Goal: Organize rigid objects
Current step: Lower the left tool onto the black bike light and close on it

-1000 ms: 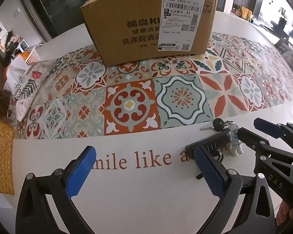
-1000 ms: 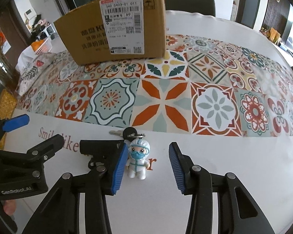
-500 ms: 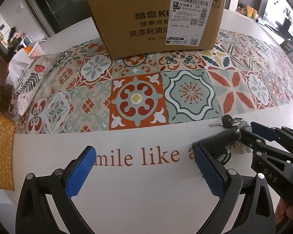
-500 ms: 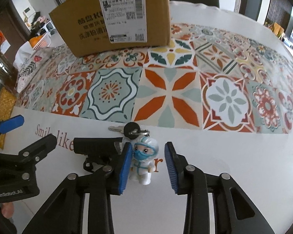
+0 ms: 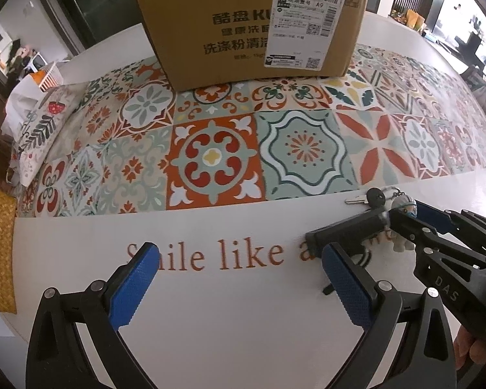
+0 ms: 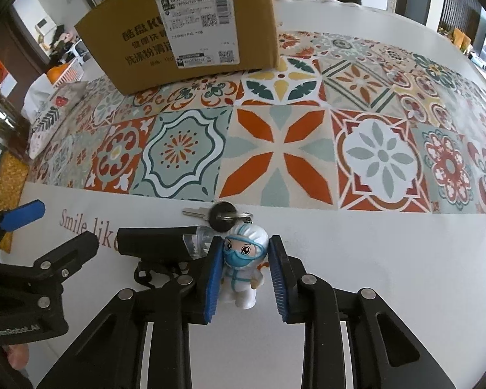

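Right gripper [image 6: 244,275], pads narrowed around the figurine [image 6: 243,265] standing on the table [image 6: 388,275]; the left pad touches it, while contact at the right pad cannot be told. Its key [image 6: 210,214] lies just beyond, a black lamp [image 6: 158,243] touching left. Left gripper [image 5: 233,288] spread wide, grasping nothing, hovering level at near left. Box [image 5: 252,26] stands far.

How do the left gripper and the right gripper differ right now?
The left gripper is spread wide with only bare table between its fingers; the right gripper has narrowed around the figurine keychain. The left hangs back over the printed lettering, while the right sits beside the black bike light. Both have blue ribbed pads on black frames.
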The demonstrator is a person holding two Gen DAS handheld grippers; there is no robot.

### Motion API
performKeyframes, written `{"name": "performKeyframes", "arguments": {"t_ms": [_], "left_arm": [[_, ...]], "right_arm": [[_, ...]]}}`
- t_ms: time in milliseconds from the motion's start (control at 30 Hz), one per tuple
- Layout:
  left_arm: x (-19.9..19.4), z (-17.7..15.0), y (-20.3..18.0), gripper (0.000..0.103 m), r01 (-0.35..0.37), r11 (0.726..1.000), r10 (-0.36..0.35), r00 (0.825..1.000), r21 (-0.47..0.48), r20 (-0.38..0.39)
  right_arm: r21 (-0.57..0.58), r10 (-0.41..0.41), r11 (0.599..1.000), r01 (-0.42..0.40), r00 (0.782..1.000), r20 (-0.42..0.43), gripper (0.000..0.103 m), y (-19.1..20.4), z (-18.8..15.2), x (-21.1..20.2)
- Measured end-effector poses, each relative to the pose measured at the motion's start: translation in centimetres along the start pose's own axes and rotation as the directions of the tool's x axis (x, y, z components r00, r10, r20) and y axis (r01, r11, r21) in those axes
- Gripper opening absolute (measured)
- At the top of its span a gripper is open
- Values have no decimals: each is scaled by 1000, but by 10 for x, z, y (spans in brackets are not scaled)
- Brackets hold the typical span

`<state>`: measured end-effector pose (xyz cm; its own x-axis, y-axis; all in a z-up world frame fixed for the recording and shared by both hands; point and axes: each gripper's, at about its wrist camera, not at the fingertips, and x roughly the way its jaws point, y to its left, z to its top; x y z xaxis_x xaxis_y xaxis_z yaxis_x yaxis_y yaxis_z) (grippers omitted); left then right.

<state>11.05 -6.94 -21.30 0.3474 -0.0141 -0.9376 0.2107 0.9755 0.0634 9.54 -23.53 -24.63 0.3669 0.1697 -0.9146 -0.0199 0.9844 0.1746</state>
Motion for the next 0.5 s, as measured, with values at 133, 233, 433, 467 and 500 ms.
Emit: {"name": "performKeyframes", "arguments": {"t_ms": [133,233,433,467,500], "left_arm": [[-6,1,-9,102,29,1000,-29,1000,-3,5],[-9,1,-17,102,66,998,-65,998,-12,3],[-8,1,-36,102,139,989,-139,990,-52,-1],[-7,1,-40,102,153,987,-153,988,-58,-2],[-6,2,-44,102,159,985,-160,987,-62,-5]], "right_arm": [[-14,-8,1000,8,999,33,28,-3,0,-17],[-16,-11,1000,12,998,57,28,-7,0,-29],[-30,-35,999,38,994,102,28,-19,-3,-51],[-32,-41,999,45,993,109,28,-21,-3,-54],[-32,-46,998,50,992,117,28,-24,-4,-57]]}}
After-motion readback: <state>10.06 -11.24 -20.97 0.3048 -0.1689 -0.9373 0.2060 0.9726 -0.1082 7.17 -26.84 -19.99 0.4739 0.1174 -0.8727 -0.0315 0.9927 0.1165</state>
